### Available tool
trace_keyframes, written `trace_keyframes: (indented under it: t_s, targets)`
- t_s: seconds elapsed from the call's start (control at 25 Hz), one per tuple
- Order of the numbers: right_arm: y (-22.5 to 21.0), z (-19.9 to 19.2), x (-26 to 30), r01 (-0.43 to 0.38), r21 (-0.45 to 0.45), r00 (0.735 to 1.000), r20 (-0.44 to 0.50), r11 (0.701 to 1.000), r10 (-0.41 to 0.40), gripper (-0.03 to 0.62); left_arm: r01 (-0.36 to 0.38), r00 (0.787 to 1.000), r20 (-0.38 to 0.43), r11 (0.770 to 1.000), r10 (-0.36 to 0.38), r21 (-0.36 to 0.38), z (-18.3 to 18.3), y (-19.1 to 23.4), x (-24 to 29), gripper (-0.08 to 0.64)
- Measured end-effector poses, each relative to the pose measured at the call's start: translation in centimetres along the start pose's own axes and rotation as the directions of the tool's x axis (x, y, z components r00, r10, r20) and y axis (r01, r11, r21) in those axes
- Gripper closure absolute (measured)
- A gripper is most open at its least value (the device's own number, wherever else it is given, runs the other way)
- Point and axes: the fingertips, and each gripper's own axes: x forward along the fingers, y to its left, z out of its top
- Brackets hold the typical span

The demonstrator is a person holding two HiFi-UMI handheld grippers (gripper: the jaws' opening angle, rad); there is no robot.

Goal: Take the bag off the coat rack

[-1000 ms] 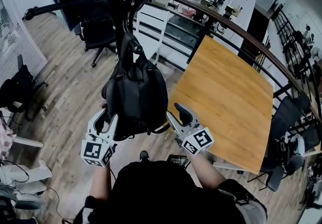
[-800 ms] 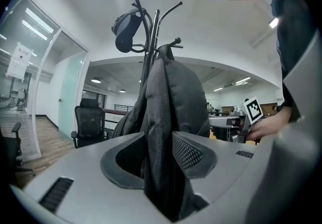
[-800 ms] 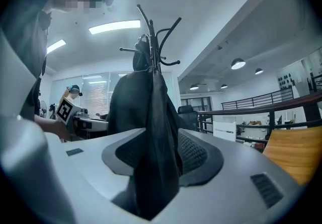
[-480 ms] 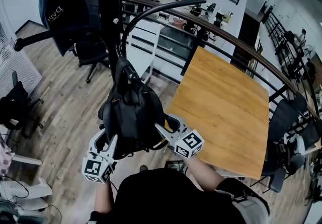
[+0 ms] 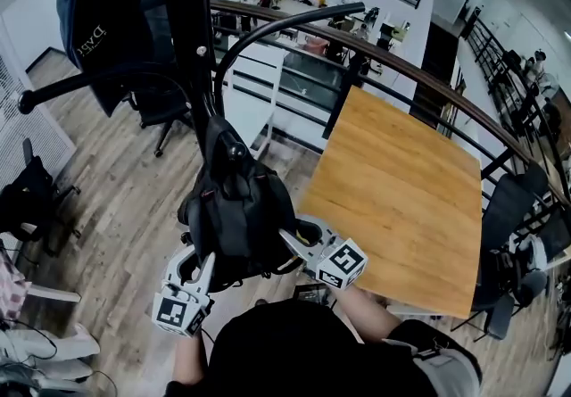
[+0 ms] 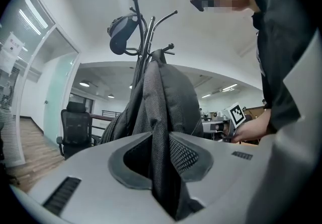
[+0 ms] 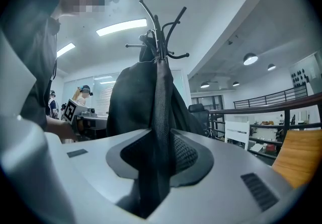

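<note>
Head view, black fabric backpack (image 5: 236, 208) hanging on black metal coat rack (image 5: 183, 38), left gripper (image 5: 196, 266) and right gripper (image 5: 299, 236) at its lower sides, both sets of jaws closing, backpack fabric pinched between each pair.

Left claw (image 5: 198, 260) is held out low in front of the body. Right claw (image 5: 294, 239) sits opposite, slightly higher, tips pointing inward. Both pairs of jaws are closing, each pinching a fold of the bag (image 5: 236, 208).
</note>
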Motion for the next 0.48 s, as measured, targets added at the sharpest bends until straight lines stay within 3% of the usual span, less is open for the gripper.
trace_keyframes:
  t_s: [0.16, 0.24, 0.48]
  targets:
    - [0.1, 0.5, -0.4, -0.028, -0.023, 1.0, 0.011, 0.999, 0.029, 0.497, 0.031, 0.999, -0.031, 0.997, -0.029, 0.067, 0.0, -0.4, 0.4, 0.471]
    - [0.1, 0.8, -0.8, -0.043, -0.015, 0.999, 0.029, 0.999, 0.043, 0.502, 0.027, 1.0, 0.005, 0.997, -0.027, 0.069, 0.6, -0.6, 0.6, 0.469]
    - [0.6, 0.7, -0.5, -0.046, -0.016, 0.996, 0.079, 0.999, 0.047, 0.495, -0.047, 0.994, 0.102, 0.999, 0.048, -0.014, 1.1, -0.2, 0.1, 0.462]
